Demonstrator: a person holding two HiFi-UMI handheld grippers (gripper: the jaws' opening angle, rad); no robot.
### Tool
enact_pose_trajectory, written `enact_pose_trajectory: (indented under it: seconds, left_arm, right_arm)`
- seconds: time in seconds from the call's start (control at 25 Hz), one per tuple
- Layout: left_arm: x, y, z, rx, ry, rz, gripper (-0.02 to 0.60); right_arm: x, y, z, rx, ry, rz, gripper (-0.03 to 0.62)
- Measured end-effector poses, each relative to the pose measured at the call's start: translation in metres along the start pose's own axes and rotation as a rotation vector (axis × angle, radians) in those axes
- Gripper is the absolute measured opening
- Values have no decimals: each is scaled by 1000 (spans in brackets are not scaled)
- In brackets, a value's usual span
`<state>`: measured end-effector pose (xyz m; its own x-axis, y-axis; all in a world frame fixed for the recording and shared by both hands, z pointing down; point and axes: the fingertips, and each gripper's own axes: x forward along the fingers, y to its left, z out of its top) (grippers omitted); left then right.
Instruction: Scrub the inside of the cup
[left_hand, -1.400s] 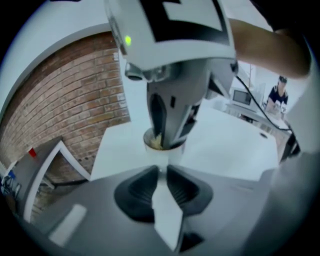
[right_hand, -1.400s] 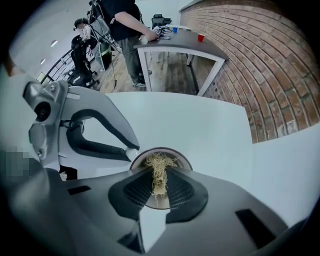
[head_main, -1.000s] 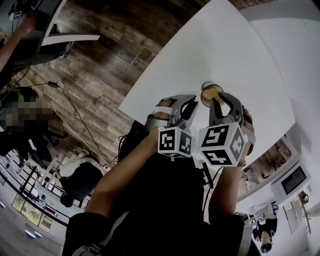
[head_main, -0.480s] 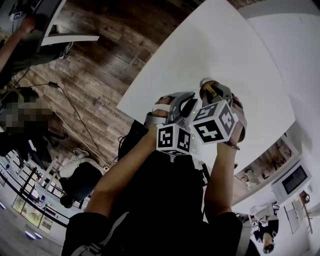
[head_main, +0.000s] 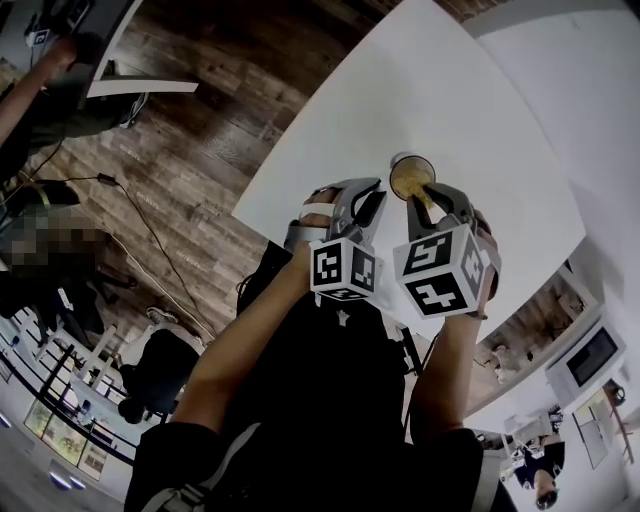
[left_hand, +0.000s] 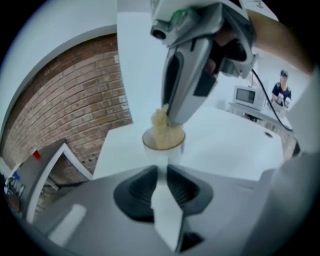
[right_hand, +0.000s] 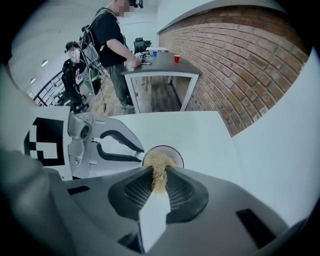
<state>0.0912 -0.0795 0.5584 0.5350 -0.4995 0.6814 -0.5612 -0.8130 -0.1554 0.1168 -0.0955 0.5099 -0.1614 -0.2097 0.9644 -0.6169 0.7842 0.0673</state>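
A small white cup (head_main: 410, 176) stands on the white table (head_main: 470, 110); it also shows as the cup (left_hand: 164, 143) and the cup (right_hand: 173, 152) in the gripper views. My left gripper (head_main: 377, 193) is shut on the cup's near wall, its jaws pinched on it (left_hand: 162, 170). My right gripper (head_main: 421, 201) is shut on a tan fibrous scrubber (right_hand: 159, 170). The scrubber (left_hand: 161, 125) reaches down into the cup's mouth and hides the inside. In the right gripper view the left gripper (right_hand: 135, 152) meets the cup's left rim.
Bare white table runs beyond the cup to a brick wall (right_hand: 235, 60). Wooden floor (head_main: 190, 130) lies left of the table. A person stands at a dark table (right_hand: 160, 65) in the background. A microwave (left_hand: 246, 95) sits on a far counter.
My right gripper has twisted one way and back, its marker cube turning, with the scrubber kept in the cup. Both grippers and the cup have shifted slightly farther up the table.
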Motion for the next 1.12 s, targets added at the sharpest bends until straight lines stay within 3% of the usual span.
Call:
enact_pose_trajectory:
  seconds: [0.28, 0.4, 0.64, 0.76, 0.88, 0.96, 1.12]
  left_arm:
    - [-14, -4, 0, -20, 0, -31, 97]
    - [-32, -9, 7, -31, -13, -40, 101]
    - [-96, 13, 56, -134, -166, -1, 98]
    - [-136, 24, 80, -151, -267, 37, 55]
    - [-172, 28, 100, -146, -374, 50, 5]
    - [-187, 26, 108, -138, -421, 50, 5]
    - [-202, 25, 108, -156, -466, 81, 3]
  right_arm:
    - [-51, -2, -4, 89, -127, -37, 55]
    - [-79, -4, -8, 156, -253, -85, 55]
    - [-151, -5, -17, 309, -557, -236, 55]
    - [-184, 8, -21, 400, -699, -282, 55]
    - [-218, 22, -22, 514, -907, -295, 55]
    - [-233, 29, -27, 603, -1015, -293, 55]
    - [-249, 35, -40, 742, -1130, -325, 55]
